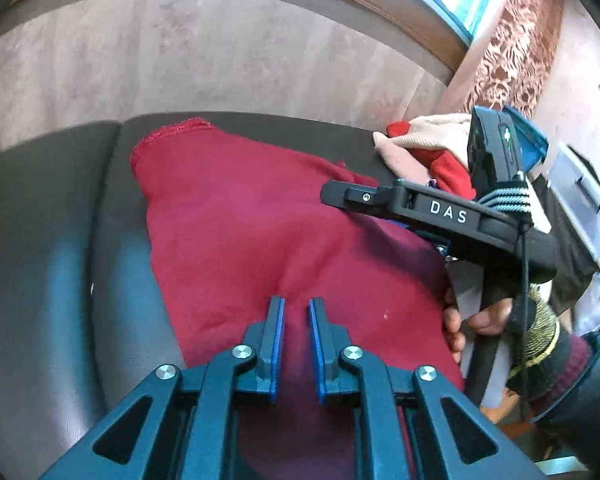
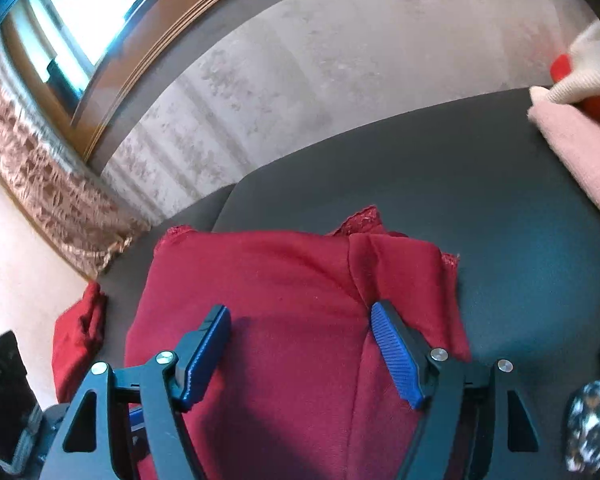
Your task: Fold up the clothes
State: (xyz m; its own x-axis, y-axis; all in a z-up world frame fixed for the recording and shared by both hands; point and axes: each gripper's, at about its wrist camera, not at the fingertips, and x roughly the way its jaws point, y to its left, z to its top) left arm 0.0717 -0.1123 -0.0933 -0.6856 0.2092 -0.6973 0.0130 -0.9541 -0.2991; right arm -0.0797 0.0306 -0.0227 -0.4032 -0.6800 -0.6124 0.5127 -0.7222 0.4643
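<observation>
left gripper [image 1: 297, 306]: I see the jaws narrowly apart, low centre of frame, over the cloth, pinching nothing I can confirm.
right gripper [image 2: 300, 320]: jaws spread wide, pads resting on the cloth (also seen right of the left view).
red garment [image 2: 284, 280]: bunched, frame centre, on the dark seat cushion [image 2: 500, 200].
clothes pile [image 1: 420, 148]: upper right.

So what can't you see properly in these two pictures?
- Dark red knit garment: its near end is cut off by the bottom edge and hidden by the left tool in the left wrist view.
- Pile of pink, cream and red clothes: cut off by the right edge in the right wrist view.
- Patterned black-and-white fabric: blurred, type unclear.
</observation>
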